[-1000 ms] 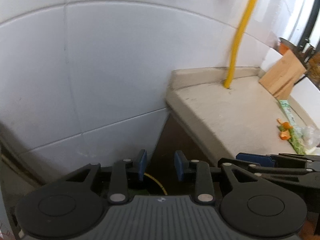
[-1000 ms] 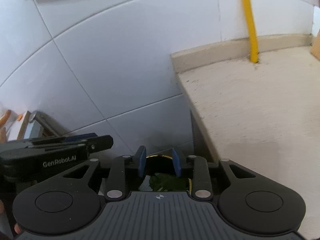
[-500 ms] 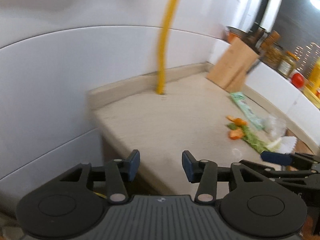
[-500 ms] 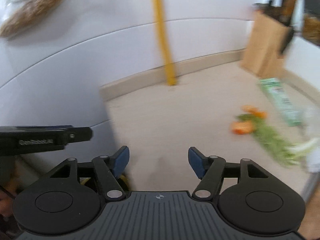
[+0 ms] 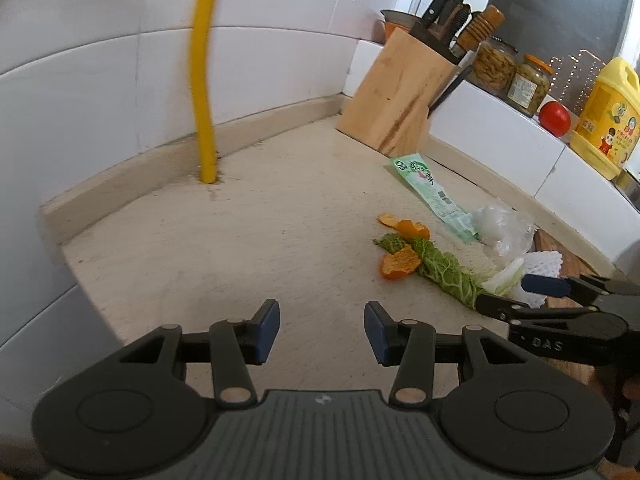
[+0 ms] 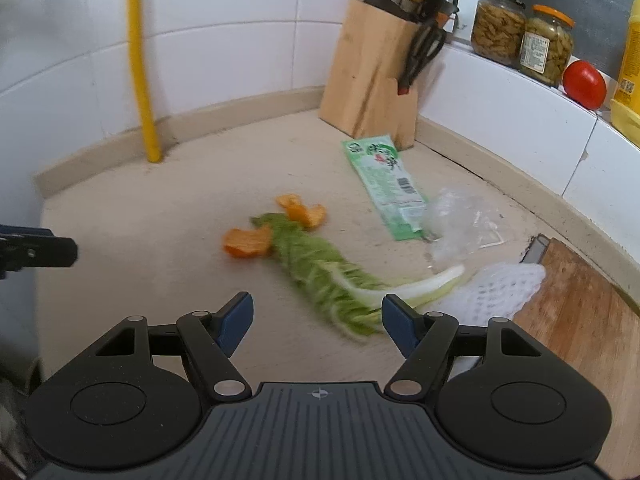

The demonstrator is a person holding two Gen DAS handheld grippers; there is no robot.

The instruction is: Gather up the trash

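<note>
Beige counter, limp green cabbage leaf

Cabbage leaf; orange peels; green wrapper

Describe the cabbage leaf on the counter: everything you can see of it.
The cabbage leaf lies flat on the beige counter, one long limp piece: crinkled green blade at one end, pale whitish stalk at the other. It runs diagonally, the blade end between two orange peel pieces, which touch it, the stalk end reaching the white foam net. Its near part is blurred. No gripper touches it.
</note>
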